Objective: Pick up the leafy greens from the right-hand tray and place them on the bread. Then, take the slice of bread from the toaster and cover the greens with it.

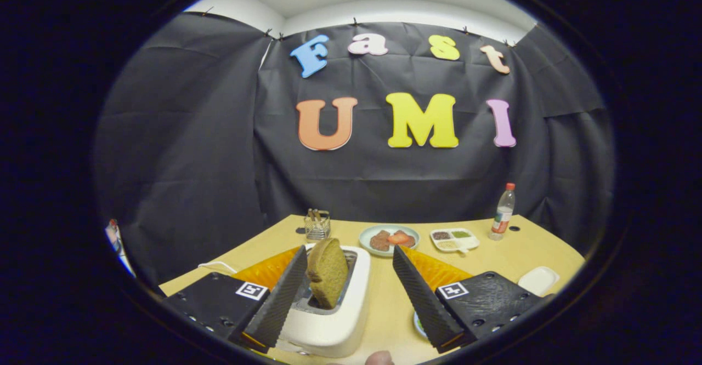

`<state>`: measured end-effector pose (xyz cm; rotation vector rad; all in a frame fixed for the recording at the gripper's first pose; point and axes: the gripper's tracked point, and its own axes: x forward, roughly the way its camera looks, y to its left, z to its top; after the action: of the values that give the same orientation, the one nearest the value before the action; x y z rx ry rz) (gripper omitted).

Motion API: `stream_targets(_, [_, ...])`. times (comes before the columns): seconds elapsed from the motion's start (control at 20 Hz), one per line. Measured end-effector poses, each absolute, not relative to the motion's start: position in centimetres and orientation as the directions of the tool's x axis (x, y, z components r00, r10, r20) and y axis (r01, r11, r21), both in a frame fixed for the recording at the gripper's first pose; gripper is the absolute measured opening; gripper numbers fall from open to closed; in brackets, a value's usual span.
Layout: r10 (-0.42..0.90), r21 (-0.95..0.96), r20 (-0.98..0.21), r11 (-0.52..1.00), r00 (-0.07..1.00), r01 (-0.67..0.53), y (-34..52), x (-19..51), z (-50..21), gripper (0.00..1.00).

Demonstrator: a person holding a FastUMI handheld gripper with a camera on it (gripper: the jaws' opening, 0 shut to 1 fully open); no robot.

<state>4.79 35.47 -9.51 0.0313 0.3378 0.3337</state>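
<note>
A white toaster (329,321) stands between my fingers, with a brown bread slice (327,273) sticking upright out of its slot. My gripper (349,251) is open. The slice sits close beside the inner face of the left finger (282,299), while the right finger (422,294) stays well apart from it. Beyond the fingertips a pale round plate (366,233) holds a brownish piece and a red piece. To its right is a white divided tray (470,243) with a green patch (460,234) in one compartment.
A clear bottle with a red cap (503,211) stands at the back right of the wooden table (510,258). A small wire basket (317,225) sits behind the toaster. A white dish (538,280) lies at the right. A plate edge (418,324) shows under the right finger.
</note>
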Motion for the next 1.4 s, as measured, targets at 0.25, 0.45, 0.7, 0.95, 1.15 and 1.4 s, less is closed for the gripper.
stream_targets(0.25, [0.299, 0.061, -0.404, 0.952, 0.864, -0.301, 37.4, 6.0, -12.3, 0.96])
stream_targets(0.45, [0.288, 0.077, -0.455, 0.956, 0.843, -0.284, 37.9, 6.7, -13.6, 0.69])
stream_targets(0.7, [0.274, 0.078, -0.448, 0.96, 0.851, -0.268, 37.7, 7.0, -13.5, 0.36])
stream_targets(0.95, [0.298, 0.119, -0.435, 0.954, 0.85, -0.274, 37.6, 6.9, -13.1, 0.09])
stream_targets(1.15, [0.333, 0.175, -0.358, 0.942, 0.872, -0.287, 37.2, 6.7, -10.1, 0.09])
stream_targets(1.4, [0.363, 0.252, -0.242, 0.919, 0.9, -0.303, 35.7, 6.5, -4.4, 0.09])
